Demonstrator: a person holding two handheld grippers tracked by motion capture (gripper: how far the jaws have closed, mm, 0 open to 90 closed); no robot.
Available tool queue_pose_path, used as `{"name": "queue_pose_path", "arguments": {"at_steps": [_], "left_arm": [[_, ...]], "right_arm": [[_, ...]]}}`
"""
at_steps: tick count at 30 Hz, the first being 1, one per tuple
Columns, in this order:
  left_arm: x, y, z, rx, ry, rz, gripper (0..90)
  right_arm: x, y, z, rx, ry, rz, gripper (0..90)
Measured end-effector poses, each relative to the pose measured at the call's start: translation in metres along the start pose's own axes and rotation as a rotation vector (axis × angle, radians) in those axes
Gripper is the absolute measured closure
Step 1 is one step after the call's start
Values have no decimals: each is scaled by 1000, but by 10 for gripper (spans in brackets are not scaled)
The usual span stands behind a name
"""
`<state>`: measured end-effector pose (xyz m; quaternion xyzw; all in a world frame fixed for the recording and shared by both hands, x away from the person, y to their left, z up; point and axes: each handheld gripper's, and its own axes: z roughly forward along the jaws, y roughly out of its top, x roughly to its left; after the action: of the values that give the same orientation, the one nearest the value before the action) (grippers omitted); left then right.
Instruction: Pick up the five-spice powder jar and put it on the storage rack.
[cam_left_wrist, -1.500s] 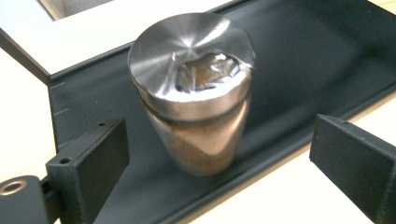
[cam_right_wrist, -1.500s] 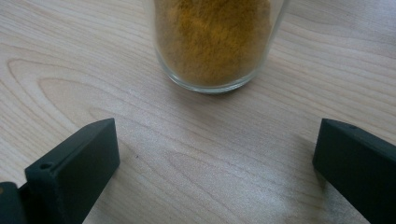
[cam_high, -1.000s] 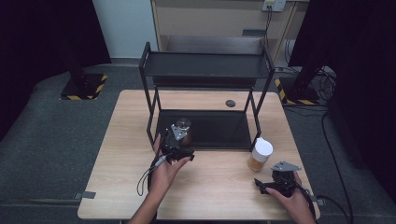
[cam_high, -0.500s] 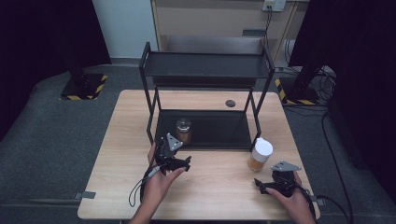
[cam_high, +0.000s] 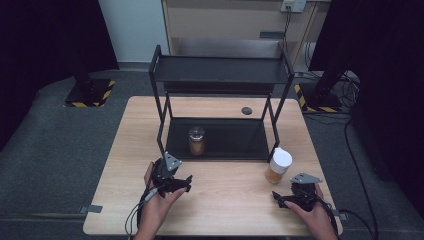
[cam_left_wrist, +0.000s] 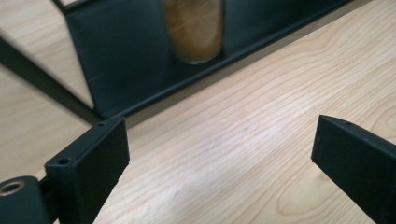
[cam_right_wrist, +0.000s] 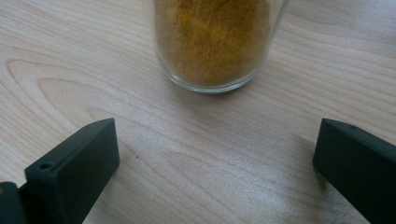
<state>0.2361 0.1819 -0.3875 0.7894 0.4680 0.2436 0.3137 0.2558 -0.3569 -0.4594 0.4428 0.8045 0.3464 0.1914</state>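
Observation:
A glass jar (cam_high: 196, 140) of brown powder with a metal lid stands upright on the lower tray of a black two-tier rack (cam_high: 220, 70). In the left gripper view the jar (cam_left_wrist: 194, 28) sits beyond the tray's edge. My left gripper (cam_high: 186, 183) is over the table in front of the rack, open and empty (cam_left_wrist: 219, 154). A white-lidded jar (cam_high: 278, 165) of orange powder stands on the table by the rack's right front leg. My right gripper (cam_high: 285, 199) rests near the front edge, just short of that jar (cam_right_wrist: 215, 42), with its jaws open (cam_right_wrist: 217, 158) and nothing between them.
The wooden table (cam_high: 230, 210) carries the rack across its middle. A small dark round disc (cam_high: 246, 110) lies behind the rack. Cables trail from both grippers off the front edge. Grey floor surrounds the table.
My left gripper has drawn back from the metal-lidded jar toward the table's front, leaving the jar standing on the lower tray. The right gripper has stayed put.

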Motion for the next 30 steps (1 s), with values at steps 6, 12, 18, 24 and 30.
{"name": "queue_pose_path", "arguments": {"at_steps": [6,12,18,24,30], "left_arm": [[10,-12,-5,20,19,-26,31],[21,-22,-6,24,40,-64,32],[34,-32,1,38,44,-81,40],[43,-41,5,22,63,-113,30],[52,-48,12,20,85,-122,32]], "right_arm": [[0,0,0,0,0,0,14],[0,0,0,0,0,1,14],[0,0,0,0,0,0,14],[0,0,0,0,0,0,14],[0,0,0,0,0,0,14]]}}
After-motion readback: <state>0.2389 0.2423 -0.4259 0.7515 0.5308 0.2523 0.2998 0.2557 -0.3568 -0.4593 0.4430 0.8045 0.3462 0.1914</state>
